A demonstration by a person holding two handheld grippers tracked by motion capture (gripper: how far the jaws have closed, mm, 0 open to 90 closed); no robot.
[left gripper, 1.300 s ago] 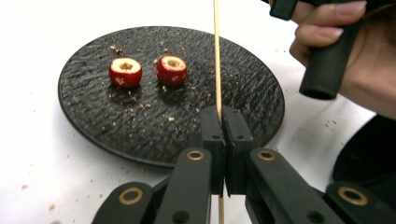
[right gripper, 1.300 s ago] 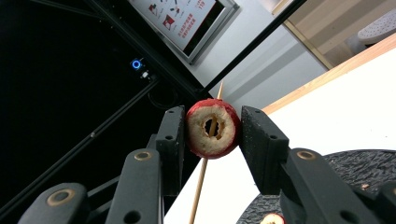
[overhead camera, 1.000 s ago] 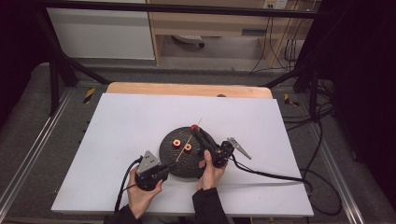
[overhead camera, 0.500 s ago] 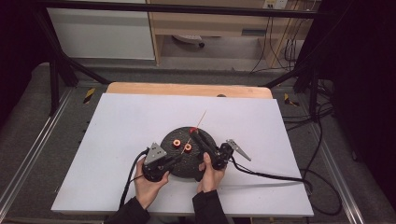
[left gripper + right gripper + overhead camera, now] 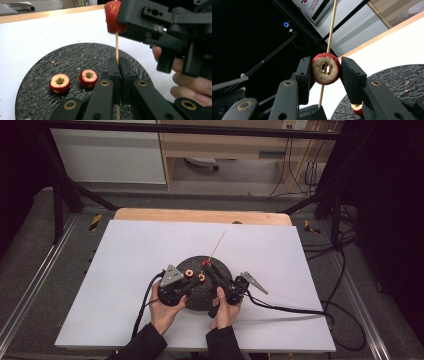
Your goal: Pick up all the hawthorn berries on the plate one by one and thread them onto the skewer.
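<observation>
Left gripper view: the left hand-held gripper pinches the thin wooden skewer upright as an anchor, while the right hand-held gripper clamps the cored red fruit ring at twelve o'clock above the round black slate plate, threading it.

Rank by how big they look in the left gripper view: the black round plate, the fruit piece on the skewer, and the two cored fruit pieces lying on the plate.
1. The black round plate, by far the largest.
2. The fruit piece on the skewer; it looks bigger, though it may simply be nearer the camera.
3. The two cored fruit pieces, left and right; they look about alike, so no ranking between them.
</observation>
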